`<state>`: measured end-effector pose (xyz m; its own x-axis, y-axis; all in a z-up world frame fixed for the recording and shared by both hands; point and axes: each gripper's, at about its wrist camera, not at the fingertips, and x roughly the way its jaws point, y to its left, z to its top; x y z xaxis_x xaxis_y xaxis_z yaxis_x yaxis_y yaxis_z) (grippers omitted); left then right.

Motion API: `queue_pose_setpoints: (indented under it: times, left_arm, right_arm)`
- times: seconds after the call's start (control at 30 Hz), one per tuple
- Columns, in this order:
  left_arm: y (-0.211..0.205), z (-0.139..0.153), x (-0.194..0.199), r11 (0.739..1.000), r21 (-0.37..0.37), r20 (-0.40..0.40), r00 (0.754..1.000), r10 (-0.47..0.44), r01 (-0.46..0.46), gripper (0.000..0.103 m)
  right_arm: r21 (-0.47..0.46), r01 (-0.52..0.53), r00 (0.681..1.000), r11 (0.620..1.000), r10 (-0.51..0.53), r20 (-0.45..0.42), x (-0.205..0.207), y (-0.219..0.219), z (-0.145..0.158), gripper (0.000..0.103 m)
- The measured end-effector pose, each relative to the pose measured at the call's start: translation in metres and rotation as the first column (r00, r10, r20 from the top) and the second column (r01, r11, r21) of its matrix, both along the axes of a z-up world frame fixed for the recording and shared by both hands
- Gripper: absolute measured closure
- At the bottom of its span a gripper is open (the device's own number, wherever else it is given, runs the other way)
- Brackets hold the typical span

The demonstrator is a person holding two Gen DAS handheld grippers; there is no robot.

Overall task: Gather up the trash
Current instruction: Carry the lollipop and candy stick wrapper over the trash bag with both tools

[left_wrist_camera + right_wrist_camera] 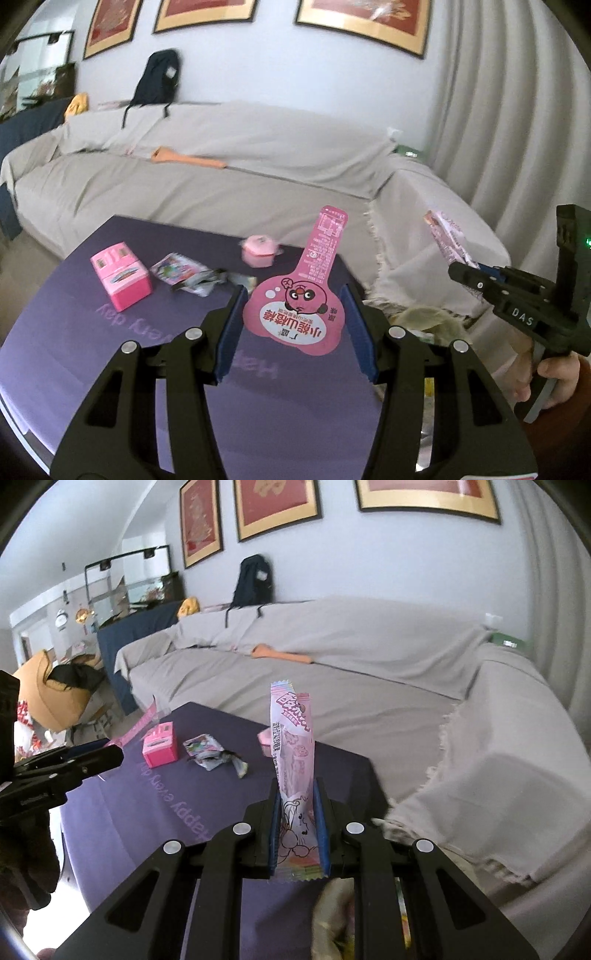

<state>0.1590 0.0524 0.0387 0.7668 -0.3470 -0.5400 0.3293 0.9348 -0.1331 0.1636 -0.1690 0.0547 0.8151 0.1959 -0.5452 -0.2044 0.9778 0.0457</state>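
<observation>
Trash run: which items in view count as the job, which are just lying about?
Job: pink lollipop-shaped wrapper in left gripper; pink snack wrapper in right gripper; crumpled wrapper on table.
Lying about: pink toy box, backpack, sofa.

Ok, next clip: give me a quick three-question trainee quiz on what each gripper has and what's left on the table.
1. True or false: the left gripper holds the pink lollipop-shaped wrapper between its fingers.
2. What is the right gripper shut on?
A. the pink toy box
B. a tall pink and white wrapper
C. an orange cloth
3. Name one piece of trash lying on the purple table, beside the pink toy box.

Key
1. True: both pads touch its wide round part.
2. B, the tall pink and white wrapper.
3. The crumpled wrapper.
</observation>
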Motion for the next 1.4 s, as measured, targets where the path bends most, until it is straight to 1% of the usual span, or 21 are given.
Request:
queue_pose_setpoints:
  times: [0.13, 0.23, 0.33, 0.47, 0.6, 0.8, 0.97, 1.07, 1.27, 1.4]
  left_arm:
    - [-0.037, 0.0, -0.013, 0.997, -0.018, -0.005, 0.997, -0.071, 0.071, 0.054]
    - [-0.064, -0.004, -0.021, 0.99, -0.037, -0.015, 0.991, -0.133, 0.133, 0.054]
    - [-0.09, -0.012, -0.026, 0.981, -0.052, -0.035, 0.981, -0.191, 0.189, 0.054]
    - [-0.122, -0.025, -0.027, 0.967, -0.056, -0.079, 0.964, -0.253, 0.249, 0.053]
    - [-0.146, -0.04, -0.026, 0.956, -0.042, -0.114, 0.949, -0.294, 0.291, 0.053]
    - [-0.177, -0.067, -0.017, 0.943, -0.032, -0.176, 0.927, -0.331, 0.331, 0.053]
    - [-0.198, -0.095, -0.005, 0.935, -0.038, -0.251, 0.902, -0.35, 0.352, 0.053]
    - [-0.212, -0.106, -0.002, 0.93, -0.025, -0.265, 0.894, -0.361, 0.368, 0.053]
    - [-0.231, -0.115, 0.002, 0.917, -0.024, -0.276, 0.879, -0.388, 0.397, 0.053]
    - [-0.235, -0.119, 0.006, 0.914, -0.041, -0.282, 0.873, -0.399, 0.404, 0.053]
  right_arm:
    - [-0.001, 0.056, 0.998, 0.998, -0.056, 0.026, -0.029, -0.027, 0.002, 0.086]
    - [0.006, 0.106, 0.993, 0.994, -0.107, 0.045, -0.053, -0.05, 0.0, 0.086]
    - [0.006, 0.155, 0.987, 0.988, -0.155, 0.053, -0.069, -0.072, -0.005, 0.086]
    - [0.037, 0.21, 0.977, 0.977, -0.212, 0.039, -0.086, -0.104, -0.016, 0.086]
    - [0.067, 0.254, 0.966, 0.965, -0.256, 0.021, -0.091, -0.133, -0.028, 0.086]
    - [0.095, 0.289, 0.957, 0.953, -0.291, 0.001, -0.09, -0.155, -0.042, 0.086]
    - [0.109, 0.309, 0.951, 0.945, -0.309, -0.018, -0.085, -0.167, -0.054, 0.086]
    - [0.122, 0.32, 0.947, 0.94, -0.318, -0.033, -0.085, -0.173, -0.061, 0.086]
    - [0.134, 0.338, 0.941, 0.932, -0.334, -0.052, -0.084, -0.182, -0.069, 0.086]
    - [0.135, 0.345, 0.939, 0.929, -0.339, -0.064, -0.083, -0.183, -0.073, 0.086]
